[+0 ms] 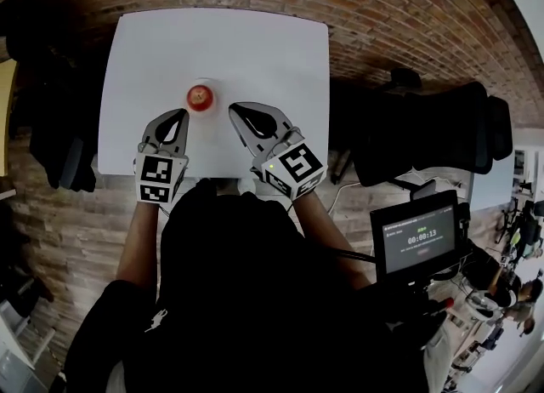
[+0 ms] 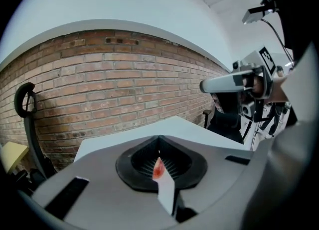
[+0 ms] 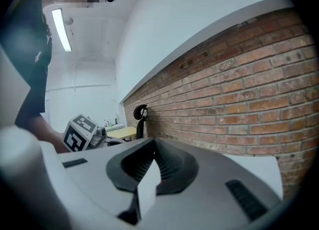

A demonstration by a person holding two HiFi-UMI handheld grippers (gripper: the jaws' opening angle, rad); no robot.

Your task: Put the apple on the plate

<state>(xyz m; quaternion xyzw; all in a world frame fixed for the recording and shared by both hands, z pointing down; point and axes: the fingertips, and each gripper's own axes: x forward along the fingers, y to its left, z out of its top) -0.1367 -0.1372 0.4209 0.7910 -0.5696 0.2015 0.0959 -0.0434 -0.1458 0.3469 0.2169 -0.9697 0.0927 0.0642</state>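
The left hand-held gripper (image 1: 184, 113) has its jaws pressed together, tips meeting, with nothing pinched. In the left gripper view (image 2: 159, 137) the dark pads close into a loop. Inside it is only a narrow pale strip (image 2: 163, 181) of the gripper's own, tinged red at its top. This gripper is held over the near part of the worktop (image 1: 255, 42), pointing toward the apple (image 1: 200, 96) but clear of it.

The right hand-held gripper (image 1: 233, 109) is likewise closed on nothing, and its tips meet in the right gripper view (image 3: 153, 140). It hangs just right of the apple, apart from it and angled inward.

Each gripper carries a marker cube at its rear, the left cube (image 1: 159, 179) and the right cube (image 1: 293, 167). Behind the cubes are the person's bare forearms (image 1: 138, 242).

The apple, red, lies between the two sets of tips and slightly beyond them. It rests on a white plate (image 1: 213, 85) whose rim shows only faintly against the white worktop. Plate and apple sit near the worktop's middle.

Beyond the worktop runs a brick wall (image 1: 357, 0), which fills the background of both gripper views. To the right stand black chairs (image 1: 442, 136). Nearer the person, a small screen (image 1: 418, 242) shows a timer.
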